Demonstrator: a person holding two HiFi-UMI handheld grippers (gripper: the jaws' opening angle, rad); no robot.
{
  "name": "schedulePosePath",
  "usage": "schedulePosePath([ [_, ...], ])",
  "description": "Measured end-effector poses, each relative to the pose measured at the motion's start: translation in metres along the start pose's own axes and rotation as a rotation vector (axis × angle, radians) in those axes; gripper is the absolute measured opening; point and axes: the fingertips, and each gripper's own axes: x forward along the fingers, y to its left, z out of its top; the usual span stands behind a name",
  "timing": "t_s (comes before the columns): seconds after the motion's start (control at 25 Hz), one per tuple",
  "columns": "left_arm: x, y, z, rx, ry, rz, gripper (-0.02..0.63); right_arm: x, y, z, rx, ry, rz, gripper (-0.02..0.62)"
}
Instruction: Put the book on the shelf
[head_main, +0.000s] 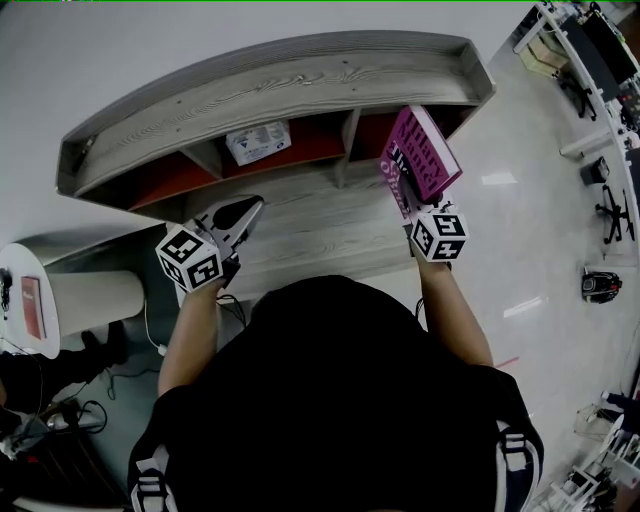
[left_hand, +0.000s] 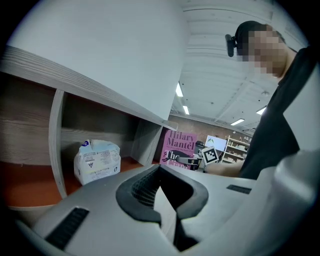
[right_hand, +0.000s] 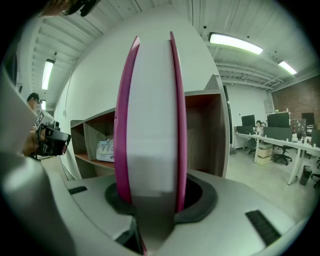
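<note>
The right tongs (head_main: 410, 205) (right_hand: 150, 200) are clamped on the lower end of the book (head_main: 422, 155) (right_hand: 150, 115). Its magenta covers sit against the two jaws, and the white page edge faces back along the tongs. The book stands nearly upright in the air, its cover turned towards the left. It is right at the mouth of the right-hand compartment of the shelf (head_main: 280, 80) (right_hand: 207, 130), above the right part of the shelf's front ledge. Whether its far edge has crossed into that opening cannot be told.

The left tongs (head_main: 245, 212) (left_hand: 162, 207) are closed, the jaws meeting along a seam with nothing between them. They hang over the left part of the same front ledge, well apart from the book, and point at the compartments. From their view the book's cover (left_hand: 177, 147) shows the name Hilary Mantel in pale letters.

The shelf (left_hand: 75, 82) is grey wood grain with a broad top board and orange-red compartment floors, split by upright dividers. A white printed packet (head_main: 258, 140) (left_hand: 97, 162) (right_hand: 105, 150) lies in the middle compartment, towards its left divider.

Beyond the shelf's left end stands a round white table (head_main: 45, 340) with a small red item (head_main: 32, 306) on it. Desks and office chairs (head_main: 612, 212) line the floor off to the right.
</note>
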Motion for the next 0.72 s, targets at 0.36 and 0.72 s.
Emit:
schedulePosePath([
  [0.36,-0.002,0.008,-0.001,-0.003,0.01,0.004,0.018,0.014,-0.005,0.001,-0.002,0.0,-0.009,0.147],
  [0.72,-0.003,0.013,-0.004,-0.017,0.014,0.014,0.019,0.027,-0.008,0.001,-0.016,0.012,-0.013,0.147],
])
